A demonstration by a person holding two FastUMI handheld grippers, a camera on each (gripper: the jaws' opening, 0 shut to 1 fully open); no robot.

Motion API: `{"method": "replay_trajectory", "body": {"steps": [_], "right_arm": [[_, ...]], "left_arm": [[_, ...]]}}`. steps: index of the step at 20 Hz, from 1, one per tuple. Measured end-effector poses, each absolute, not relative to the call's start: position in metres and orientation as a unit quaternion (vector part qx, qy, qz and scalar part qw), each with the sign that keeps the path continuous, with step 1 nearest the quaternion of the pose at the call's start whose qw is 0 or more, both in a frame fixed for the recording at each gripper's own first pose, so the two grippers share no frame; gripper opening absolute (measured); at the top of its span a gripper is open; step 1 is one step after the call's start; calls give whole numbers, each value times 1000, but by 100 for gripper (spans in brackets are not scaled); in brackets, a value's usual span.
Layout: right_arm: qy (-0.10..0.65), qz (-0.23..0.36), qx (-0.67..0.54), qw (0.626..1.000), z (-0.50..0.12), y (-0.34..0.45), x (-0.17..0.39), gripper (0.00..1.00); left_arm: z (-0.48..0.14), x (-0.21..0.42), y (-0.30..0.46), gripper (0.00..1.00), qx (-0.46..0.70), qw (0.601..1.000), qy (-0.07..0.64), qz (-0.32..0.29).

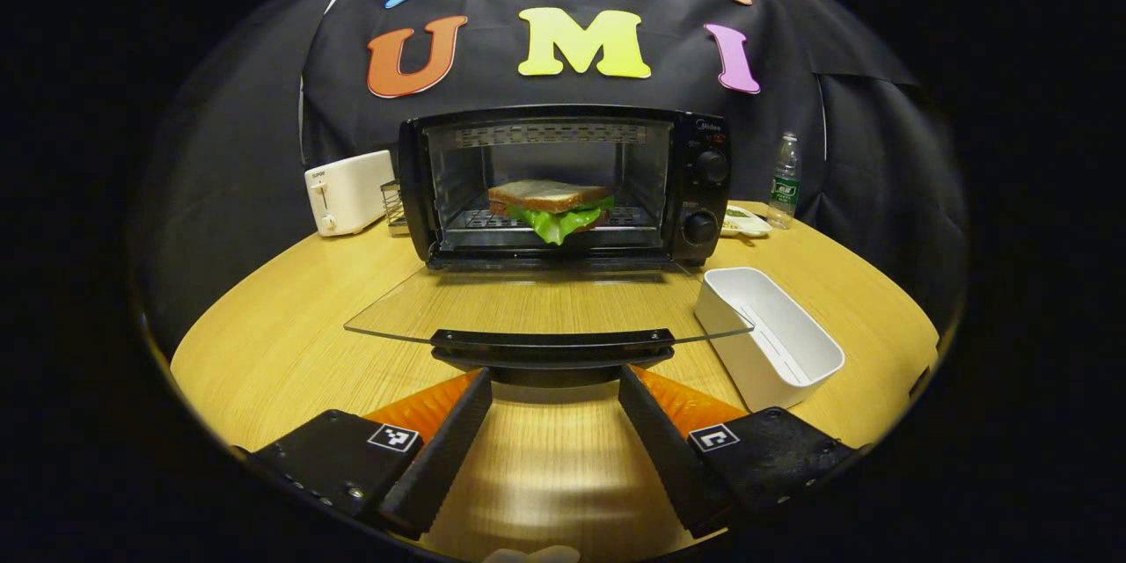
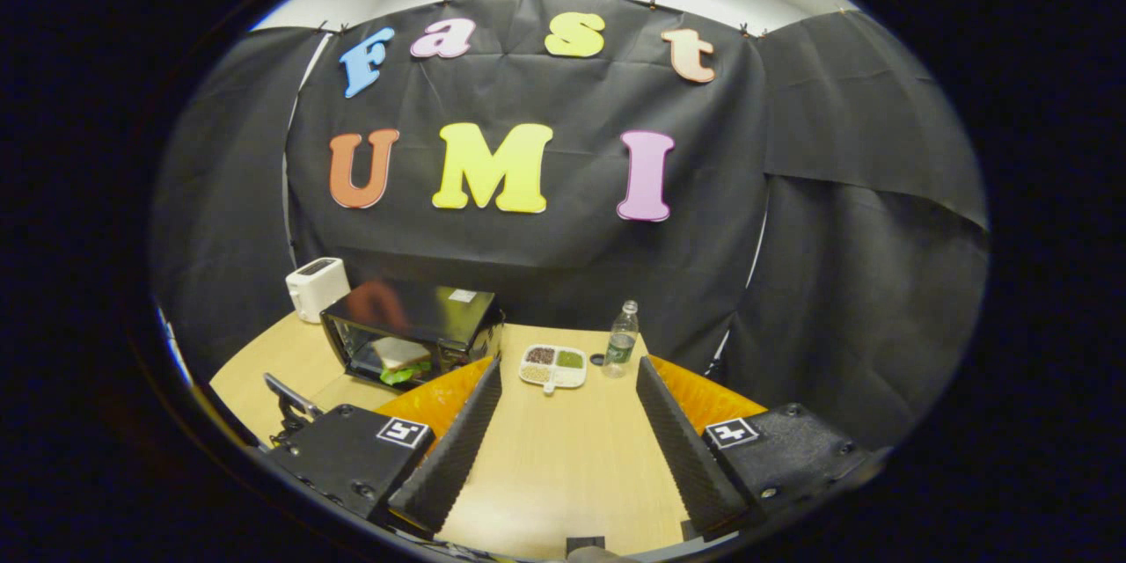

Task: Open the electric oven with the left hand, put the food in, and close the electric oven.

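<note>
Wooden table (image 1: 290, 325) fills the lower half of the left gripper view. At the bottom, the left gripper (image 1: 554, 387) has its jaws spread wide, holding nothing, just below the handle (image 1: 552, 340) of the glass door (image 1: 545, 303), which lies flat open. Behind it, mid-frame, the electric oven (image 1: 563, 185) holds the sandwich (image 1: 552, 207) on its rack. A white bin (image 1: 770, 334) sits lower right, a toaster (image 1: 347, 191) mid-left, a bottle (image 1: 784, 180) mid-right.

In the right gripper view, the right gripper (image 2: 567, 387) is also spread wide and empty above the table, with a snack tray (image 2: 552, 366) beyond it.
</note>
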State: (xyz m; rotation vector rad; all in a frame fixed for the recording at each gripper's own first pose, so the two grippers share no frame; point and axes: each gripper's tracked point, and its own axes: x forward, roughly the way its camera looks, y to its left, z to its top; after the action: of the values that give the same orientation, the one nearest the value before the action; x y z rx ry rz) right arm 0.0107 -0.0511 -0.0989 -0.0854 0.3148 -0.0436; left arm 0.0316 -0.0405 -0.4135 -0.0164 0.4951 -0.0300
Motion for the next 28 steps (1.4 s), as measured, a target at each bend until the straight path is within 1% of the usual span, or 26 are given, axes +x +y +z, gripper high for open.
{"method": "replay_trajectory", "body": {"steps": [6,12,22,26,28], "right_arm": [[153,-6,-46,987,-95,-44,17,96],[150,-2,-25,988,-92,-45,20,96],[134,-19,2,991,-84,-57,19,96],[137,-19,12,990,-87,-56,18,96],[139,-21,11,990,-89,-57,18,96]], "left_arm": [[-395,36,-39,96,-10,970,241,-17],[-352,55,-37,96,-12,977,213,-23],[-295,107,-32,96,14,984,172,-32],[-280,129,-32,96,24,987,157,-34],[-282,140,-30,96,29,986,162,-32]]}}
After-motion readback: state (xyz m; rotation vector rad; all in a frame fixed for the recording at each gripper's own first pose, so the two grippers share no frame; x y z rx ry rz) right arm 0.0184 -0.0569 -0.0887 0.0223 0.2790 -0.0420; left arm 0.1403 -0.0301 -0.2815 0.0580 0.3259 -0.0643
